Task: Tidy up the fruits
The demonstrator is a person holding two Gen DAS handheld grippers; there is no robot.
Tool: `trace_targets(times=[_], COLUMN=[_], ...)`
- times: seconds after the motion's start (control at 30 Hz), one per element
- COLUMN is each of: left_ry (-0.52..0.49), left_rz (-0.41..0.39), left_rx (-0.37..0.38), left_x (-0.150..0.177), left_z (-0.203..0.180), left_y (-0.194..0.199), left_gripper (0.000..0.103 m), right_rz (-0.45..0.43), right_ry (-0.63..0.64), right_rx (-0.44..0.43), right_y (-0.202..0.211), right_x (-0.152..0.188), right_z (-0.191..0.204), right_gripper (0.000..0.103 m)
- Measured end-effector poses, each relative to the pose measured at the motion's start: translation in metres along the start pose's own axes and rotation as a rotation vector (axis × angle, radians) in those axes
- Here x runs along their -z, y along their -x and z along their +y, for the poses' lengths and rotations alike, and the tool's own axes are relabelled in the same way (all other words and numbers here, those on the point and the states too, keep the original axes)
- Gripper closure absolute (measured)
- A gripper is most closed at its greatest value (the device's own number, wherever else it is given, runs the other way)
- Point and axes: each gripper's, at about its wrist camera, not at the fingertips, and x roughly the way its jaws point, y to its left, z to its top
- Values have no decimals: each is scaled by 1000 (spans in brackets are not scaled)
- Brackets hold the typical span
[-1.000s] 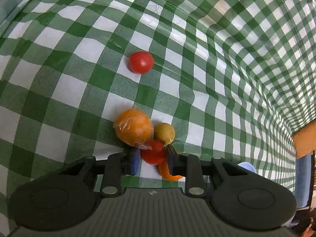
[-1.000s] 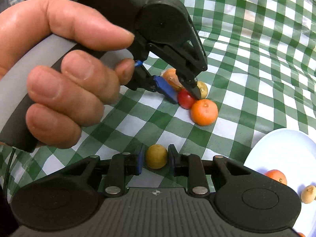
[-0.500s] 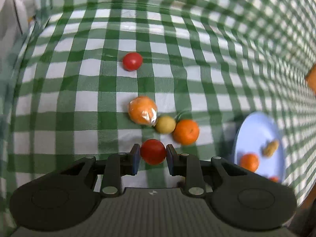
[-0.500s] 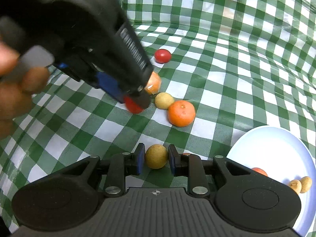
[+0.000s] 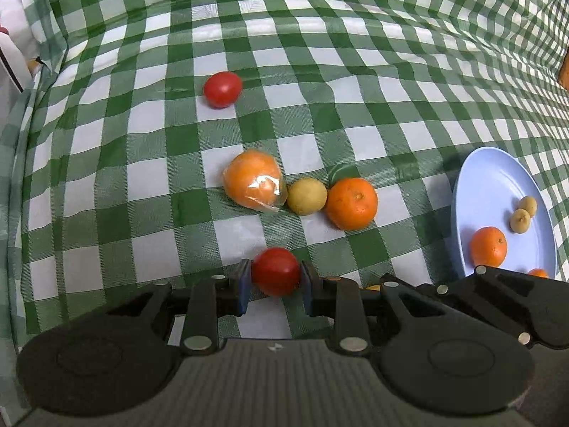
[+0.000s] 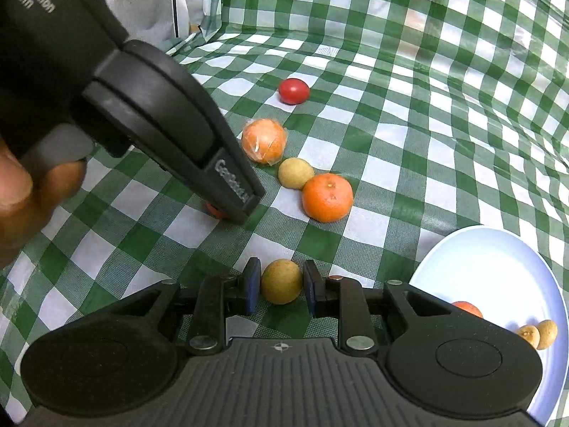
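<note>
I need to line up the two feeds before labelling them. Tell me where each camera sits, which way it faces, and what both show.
Left wrist: rides the left claw, looking down along its fingers at the checkered tablecloth; the claw grips a red tomato.
Right wrist: rides the right claw, gripping a yellow-green fruit; a hand on the left claw shows.
Shared: wrapped orange, bare orange, blue plate.

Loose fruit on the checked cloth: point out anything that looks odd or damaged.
One stands out: the wrapped orange at the left end of the row, beside the yellow fruit, is in crinkled clear film that sticks out at one side. The bare orange looks intact.
</note>
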Motion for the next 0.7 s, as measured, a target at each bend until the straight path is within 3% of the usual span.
trace_targets(times=[0.37,0.7], left_ry=[16,52], left_rz=[-15,-108], left_rx=[-7,12], left_x=[-7,-13], left_z=[-7,-10], left_y=[0,17], left_gripper=[72,72], right_rz=[-5,-76], right_ry=[-6,-63], right_rx=[-5,11], right_y=[-1,13], right_x=[1,-2], right_z=[-1,-11], right_gripper=[76,76])
